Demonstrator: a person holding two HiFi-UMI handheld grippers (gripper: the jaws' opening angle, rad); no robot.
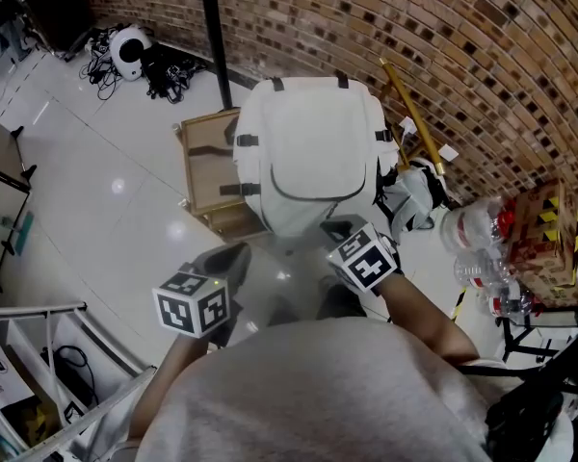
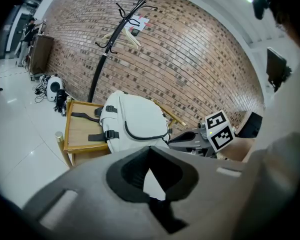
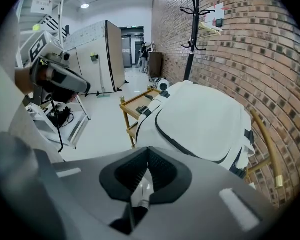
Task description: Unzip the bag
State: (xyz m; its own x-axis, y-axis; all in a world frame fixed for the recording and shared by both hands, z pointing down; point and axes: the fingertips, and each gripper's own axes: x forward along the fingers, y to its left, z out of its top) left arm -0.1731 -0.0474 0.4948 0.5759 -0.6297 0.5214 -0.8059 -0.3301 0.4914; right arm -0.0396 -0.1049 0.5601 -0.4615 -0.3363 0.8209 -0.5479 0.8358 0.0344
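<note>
Tongs, right (image 3: 148,149): jaws together, nothing between them; aimed down toward the bag, short of touching it.
Tongs, left (image 2: 150,148): jaws meet at the tips, empty; held further back from the bag than the right pair.
Bag (image 1: 308,152): white backpack, upright on a low wooden surface (image 1: 202,166), in front of both tongs and near the brick wall (image 1: 482,56).
Zip (image 3: 190,145): dark curved line across the front panel reads as closed along its visible length; pull tab too small to make out.
Progress: unzipping not begun, by my reading; no contact yet.
Left to do: locate the pull, clamp it, draw it along the track, probably with the other tongs steadying the bag.
</note>
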